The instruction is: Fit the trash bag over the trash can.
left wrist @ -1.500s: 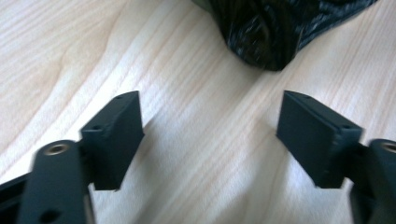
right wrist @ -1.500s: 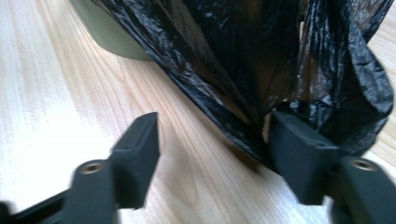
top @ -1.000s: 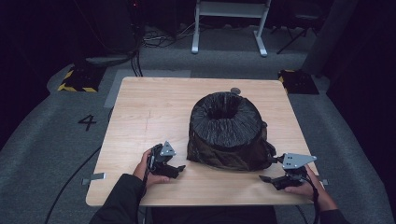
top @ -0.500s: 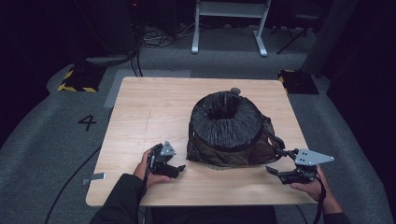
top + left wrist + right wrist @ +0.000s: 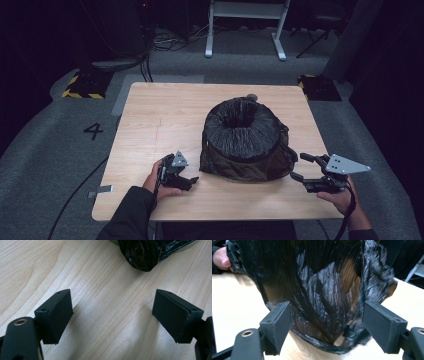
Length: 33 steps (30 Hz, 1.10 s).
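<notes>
1. The job looks like fitting or dressing the black liner [image 5: 243,131] on the bin [image 5: 250,167], a round bin that stands right of centre on the counter [image 5: 160,120], near its front edge.
2. The liner is already folded over the rim and drapes down the outside; its loose lower folds bunch on the counter at the bin's foot. What the bin holds cannot be told: its mouth is dark.
3. The right claw [image 5: 302,166] stands just beside the bin's right flank, jaws wide with nothing pinched. In the right gripper view the hanging folds lie ahead of the jaws, between them in line but not pressed.
4. The left claw [image 5: 192,180] rests low on the counter just left of the bin, jaws also wide and empty; a tip of plastic [image 5: 147,255] lies a little beyond it.
5. My guess at the next move: the right claw goes forward and closes on a fold of liner, taking film alone, not the bin wall.
</notes>
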Tool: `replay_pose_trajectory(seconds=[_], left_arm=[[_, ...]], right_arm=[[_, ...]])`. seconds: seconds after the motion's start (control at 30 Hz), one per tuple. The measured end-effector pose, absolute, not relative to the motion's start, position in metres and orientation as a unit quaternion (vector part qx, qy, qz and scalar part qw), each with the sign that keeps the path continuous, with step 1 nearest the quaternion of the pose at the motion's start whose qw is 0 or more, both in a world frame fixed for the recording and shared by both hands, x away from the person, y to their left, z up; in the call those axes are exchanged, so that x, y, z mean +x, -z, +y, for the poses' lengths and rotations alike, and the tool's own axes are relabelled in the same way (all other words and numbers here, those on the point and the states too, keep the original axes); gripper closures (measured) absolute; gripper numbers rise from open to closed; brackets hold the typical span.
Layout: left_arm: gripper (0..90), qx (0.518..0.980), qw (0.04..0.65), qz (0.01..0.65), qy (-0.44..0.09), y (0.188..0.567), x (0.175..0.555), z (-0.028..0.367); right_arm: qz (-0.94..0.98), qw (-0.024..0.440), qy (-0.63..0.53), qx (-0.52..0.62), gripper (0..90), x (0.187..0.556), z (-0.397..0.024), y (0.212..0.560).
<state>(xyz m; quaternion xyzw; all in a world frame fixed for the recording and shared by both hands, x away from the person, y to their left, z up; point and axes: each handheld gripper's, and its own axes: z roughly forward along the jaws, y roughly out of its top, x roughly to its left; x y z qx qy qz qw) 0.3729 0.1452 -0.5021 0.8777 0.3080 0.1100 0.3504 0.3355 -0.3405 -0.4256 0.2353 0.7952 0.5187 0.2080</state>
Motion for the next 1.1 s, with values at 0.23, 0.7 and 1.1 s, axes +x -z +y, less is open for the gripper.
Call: replay_pose_trajectory(seconds=[0.23, 0.7, 1.1], left_arm=[[16.8, 0.878, 0.350, 0.308, -0.110, 0.502, 0.373, 0.145], [16.8, 0.877, 0.351, 0.308, -0.110, 0.502, 0.373, 0.145], [16.8, 0.877, 0.351, 0.308, -0.110, 0.502, 0.373, 0.145]], right_arm=[[0.793, 0.219, -0.522, 0.227, 24.6, 0.332, -0.338, 0.418], [0.791, 0.214, -0.530, 0.219, 25.6, 0.343, -0.325, 0.402], [0.796, 0.213, -0.526, 0.211, 25.6, 0.353, -0.313, 0.383]])
